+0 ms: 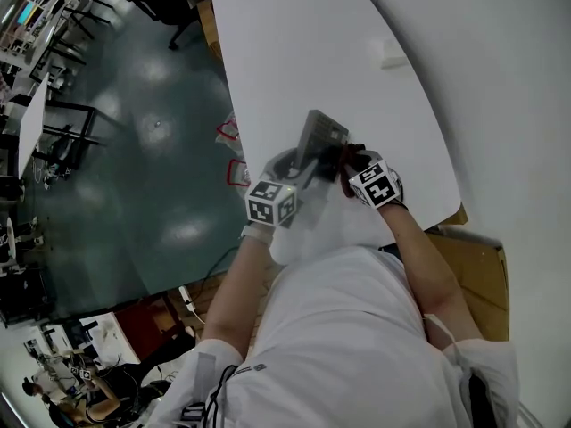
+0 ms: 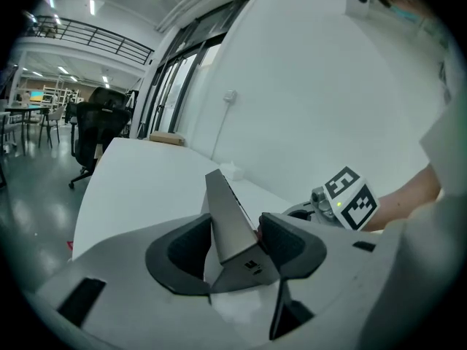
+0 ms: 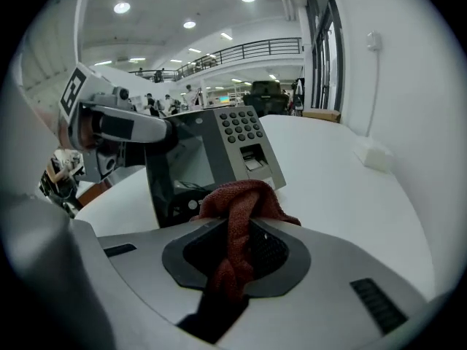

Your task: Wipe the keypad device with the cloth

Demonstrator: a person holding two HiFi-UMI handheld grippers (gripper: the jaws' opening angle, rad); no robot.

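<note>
The grey keypad device (image 1: 319, 136) is held tilted up off the white table (image 1: 294, 52) near its front edge. My left gripper (image 2: 235, 245) is shut on the device's lower end (image 2: 232, 228), seen edge-on there. In the right gripper view the device (image 3: 215, 155) shows its dark screen, number keys and fingerprint slot. My right gripper (image 3: 237, 250) is shut on a dark red cloth (image 3: 237, 217), whose bunched end lies against the lower front of the device. From the head view the cloth (image 1: 348, 160) sits just right of the device, beside the right gripper (image 1: 357, 172), with the left gripper (image 1: 299, 169) opposite.
A small white box (image 1: 390, 58) lies on the far right part of the table, also seen as a white box (image 3: 374, 154) by the wall. A black office chair (image 2: 98, 133) stands beyond the table's far end. The green floor (image 1: 134, 168) lies to the left.
</note>
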